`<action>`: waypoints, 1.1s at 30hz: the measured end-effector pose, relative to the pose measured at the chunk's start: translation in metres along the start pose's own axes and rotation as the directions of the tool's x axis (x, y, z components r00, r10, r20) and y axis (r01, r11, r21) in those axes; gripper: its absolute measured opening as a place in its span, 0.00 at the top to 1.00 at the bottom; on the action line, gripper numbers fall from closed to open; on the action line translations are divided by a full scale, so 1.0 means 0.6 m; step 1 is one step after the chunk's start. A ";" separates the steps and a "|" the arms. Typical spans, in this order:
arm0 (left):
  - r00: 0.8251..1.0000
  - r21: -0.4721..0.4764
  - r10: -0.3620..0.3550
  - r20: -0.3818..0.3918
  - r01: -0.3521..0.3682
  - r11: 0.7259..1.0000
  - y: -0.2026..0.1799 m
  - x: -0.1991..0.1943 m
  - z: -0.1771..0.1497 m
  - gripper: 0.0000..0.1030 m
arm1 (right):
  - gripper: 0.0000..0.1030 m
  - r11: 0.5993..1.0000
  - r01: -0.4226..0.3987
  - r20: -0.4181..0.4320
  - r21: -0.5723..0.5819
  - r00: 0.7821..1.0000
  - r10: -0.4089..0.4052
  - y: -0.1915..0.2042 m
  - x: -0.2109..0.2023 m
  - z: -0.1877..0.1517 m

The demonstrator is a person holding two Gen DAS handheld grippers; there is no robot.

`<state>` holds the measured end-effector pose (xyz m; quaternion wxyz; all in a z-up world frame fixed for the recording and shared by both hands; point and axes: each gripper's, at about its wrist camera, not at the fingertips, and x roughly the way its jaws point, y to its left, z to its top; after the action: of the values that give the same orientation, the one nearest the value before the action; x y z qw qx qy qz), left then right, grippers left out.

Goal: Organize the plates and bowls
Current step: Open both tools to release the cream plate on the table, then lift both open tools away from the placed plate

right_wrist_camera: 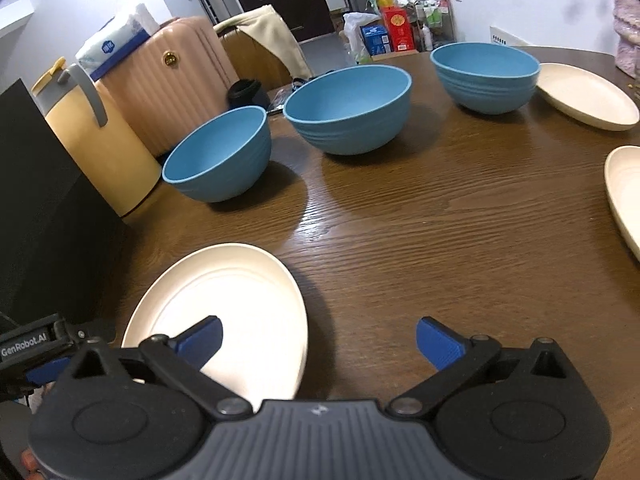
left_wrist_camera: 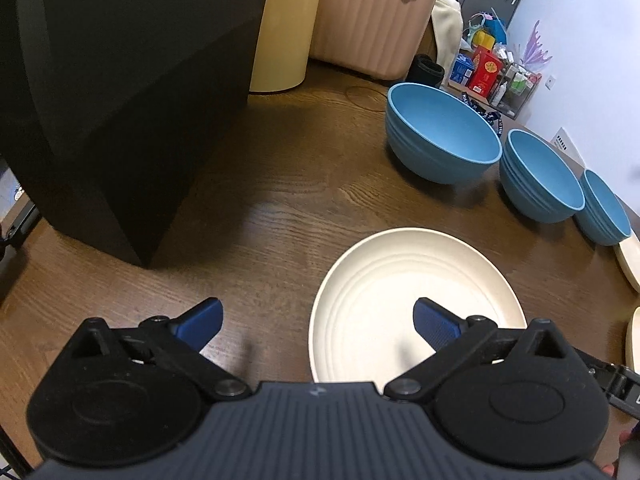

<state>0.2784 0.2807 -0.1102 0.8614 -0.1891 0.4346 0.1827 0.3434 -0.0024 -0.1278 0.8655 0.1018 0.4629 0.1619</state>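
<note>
From the left wrist view, the left gripper stands spread wide with nothing between its blue pads. A cream plate lies flat on the wooden table; the right pad hangs over the plate's near part, the left pad over bare wood beside it. I cannot tell whether the pad touches the plate. Beyond the plate, 3 blue bowls stand in a row running off to the right: the near bowl, the middle bowl and the far bowl, each upright and empty. Edges of 2 more cream plates peek in at the right border. A big black box fills the left side, with a yellow jug and a pink suitcase behind it.

From the right wrist view, the right gripper is likewise wide apart and empty. The same plate sits low and left; the left pad hangs over its near part, the other pad over bare table. The left gripper's body shows at the lower left edge, just beside the plate. Past it the 3 bowls line up: left one, centre one, right one. A second plate lies just beside the right bowl, and a third plate is cut off by the right border. The box, jug and suitcase crowd the left.
</note>
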 end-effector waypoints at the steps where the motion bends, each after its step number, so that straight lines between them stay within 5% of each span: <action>1: 1.000 0.002 -0.001 0.000 0.001 1.000 -0.001 -0.004 -0.003 0.00 | 0.00 1.000 -0.001 0.002 0.003 1.000 0.001 -0.001 -0.006 -0.002; 15: 0.999 0.038 -0.052 0.004 0.052 0.998 -0.028 -0.055 -0.041 0.00 | 0.00 0.997 0.076 0.028 0.014 0.997 -0.077 -0.016 -0.087 -0.046; 33: 0.996 0.095 -0.087 0.026 0.085 0.992 -0.077 -0.151 -0.132 0.00 | 0.00 0.996 0.075 0.063 0.050 0.995 -0.078 -0.066 -0.198 -0.118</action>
<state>0.1963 0.1886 -0.0720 0.8827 -0.1644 0.4213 0.1276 0.2297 -0.0816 -0.0883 0.8831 0.1096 0.4418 0.1140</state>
